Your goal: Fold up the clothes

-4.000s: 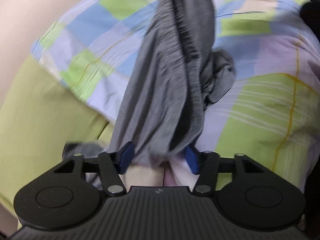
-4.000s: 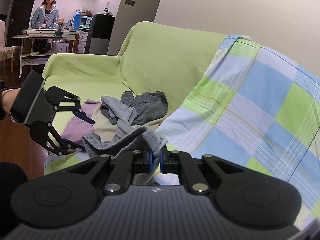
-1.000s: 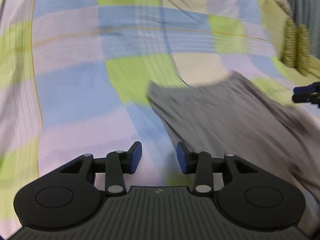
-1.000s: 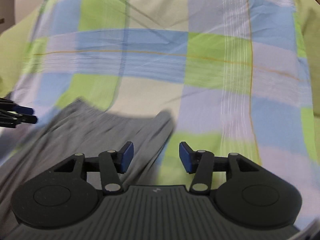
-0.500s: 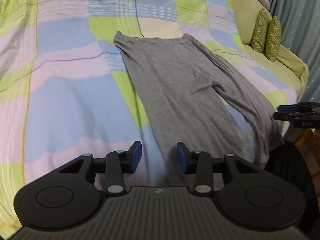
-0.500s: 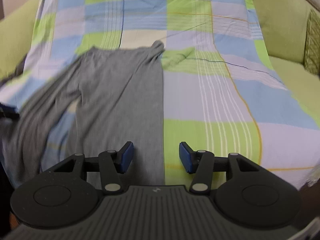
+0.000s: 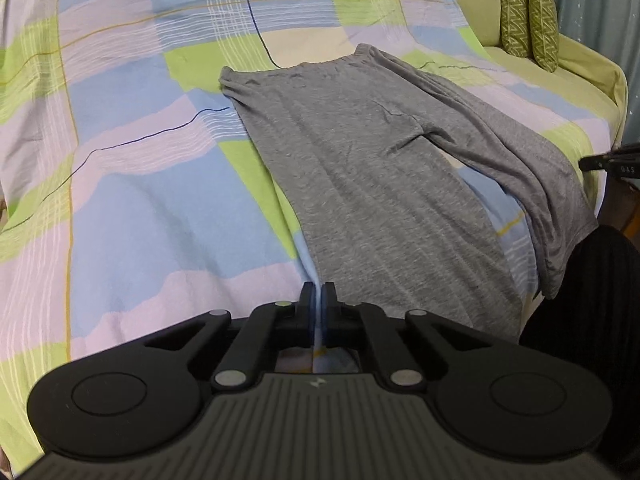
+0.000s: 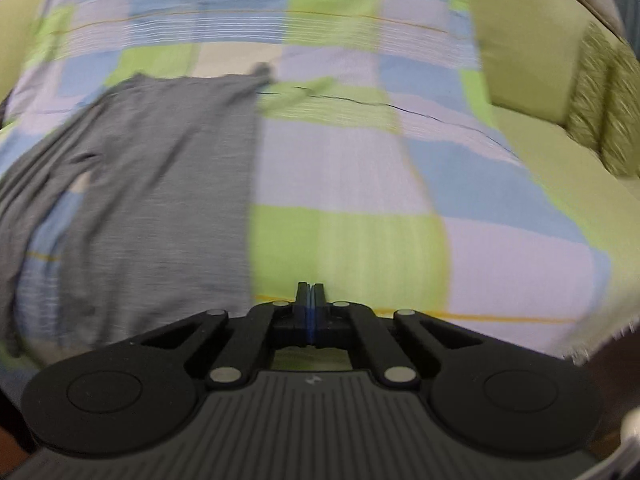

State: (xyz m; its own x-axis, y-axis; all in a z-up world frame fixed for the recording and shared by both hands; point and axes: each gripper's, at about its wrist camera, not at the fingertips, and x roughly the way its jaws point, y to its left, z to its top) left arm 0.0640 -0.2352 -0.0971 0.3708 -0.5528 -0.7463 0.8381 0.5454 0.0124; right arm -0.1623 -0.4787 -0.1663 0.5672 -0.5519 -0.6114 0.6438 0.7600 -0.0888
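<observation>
The grey knit trousers (image 8: 160, 184) are smeared by blur — their left leg cut off at nine o'clock.

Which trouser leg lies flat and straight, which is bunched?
The leg running toward the left gripper lies flat and straight; the other leg is creased and hangs over the blanket's edge.

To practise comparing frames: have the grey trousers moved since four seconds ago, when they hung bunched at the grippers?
Yes. The grey trousers now lie spread flat on the checked sheet, waistband towards the sofa back, legs towards the front edge.
</observation>
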